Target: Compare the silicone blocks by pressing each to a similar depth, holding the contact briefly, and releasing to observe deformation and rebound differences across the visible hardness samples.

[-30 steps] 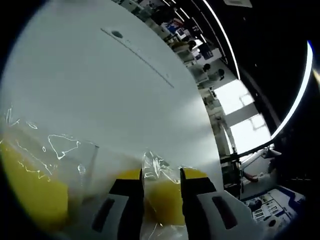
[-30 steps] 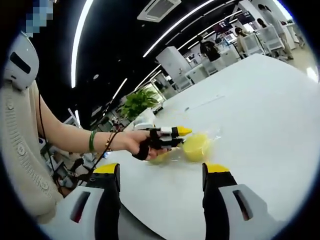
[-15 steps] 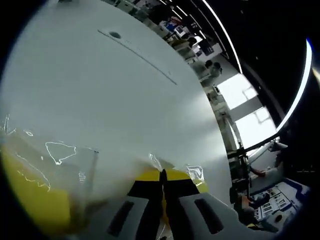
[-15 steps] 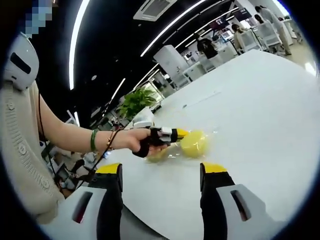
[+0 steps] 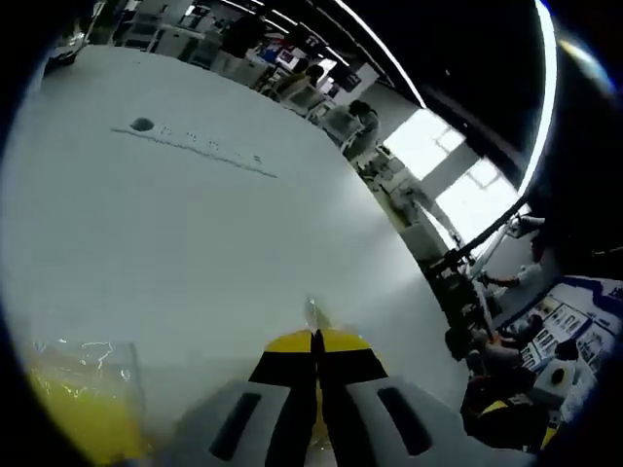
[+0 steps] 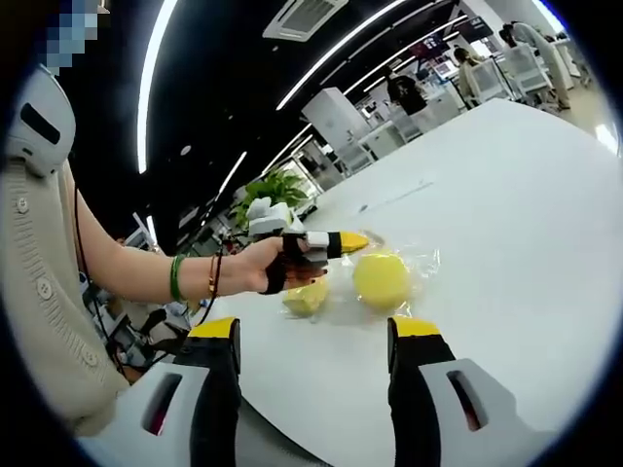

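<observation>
While left tongs [image 6: 358, 237] pinch shut, hand [image 6: 268, 268] raised, bagged blocks [image 6: 380, 280] below

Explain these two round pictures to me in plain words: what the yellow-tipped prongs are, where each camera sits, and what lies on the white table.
No robot here: a person holds a two-jaw gripper in each hand, and a fisheye camera rides on each one. The left gripper view looks along the left gripper, whose yellow-tipped jaws are closed together with a wisp of clear plastic at their tips. The right gripper view looks along the right gripper, jaws apart and holding nothing. In it you see the person's hand holding the left gripper above the white table, where two yellow silicone blocks lie in clear plastic wrap.
</observation>
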Demonstrator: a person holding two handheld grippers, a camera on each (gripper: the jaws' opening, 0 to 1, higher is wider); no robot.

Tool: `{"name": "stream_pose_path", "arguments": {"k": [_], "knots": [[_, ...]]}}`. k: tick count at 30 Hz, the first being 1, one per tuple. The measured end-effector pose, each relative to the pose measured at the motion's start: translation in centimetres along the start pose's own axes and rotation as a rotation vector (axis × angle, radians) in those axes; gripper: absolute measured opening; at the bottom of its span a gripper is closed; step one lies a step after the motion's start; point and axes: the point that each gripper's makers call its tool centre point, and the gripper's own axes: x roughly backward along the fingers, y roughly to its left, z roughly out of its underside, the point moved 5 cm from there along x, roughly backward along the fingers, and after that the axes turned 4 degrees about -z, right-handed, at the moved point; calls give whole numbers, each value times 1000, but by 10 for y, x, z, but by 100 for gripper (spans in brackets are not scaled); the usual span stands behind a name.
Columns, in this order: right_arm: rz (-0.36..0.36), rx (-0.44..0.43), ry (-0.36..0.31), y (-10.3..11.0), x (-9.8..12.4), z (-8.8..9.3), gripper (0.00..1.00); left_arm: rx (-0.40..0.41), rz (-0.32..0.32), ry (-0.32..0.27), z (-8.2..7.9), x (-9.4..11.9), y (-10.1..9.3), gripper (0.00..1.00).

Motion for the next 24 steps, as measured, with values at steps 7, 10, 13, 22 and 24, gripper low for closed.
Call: {"name": "stream_pose_path", "arguments": {"k": [7, 10, 13, 22, 24], "knots": [[-2, 17, -2, 4, 3, -3, 55, -197, 44, -2, 0, 8, -31, 0], [-2, 25, -6, 6, 5, -4, 54, -270, 57, 7, 1, 14, -43, 0], [-5, 36, -9, 11, 6, -6, 54, -324, 72, -15, -1, 22, -55, 0], [-10, 78, -14, 28, 10, -10, 54, -383, 100, -47, -6, 48, -72, 0], [-12, 85, -15, 32, 11, -10, 54, -380, 108, -51, -7, 56, -74, 0]]}}
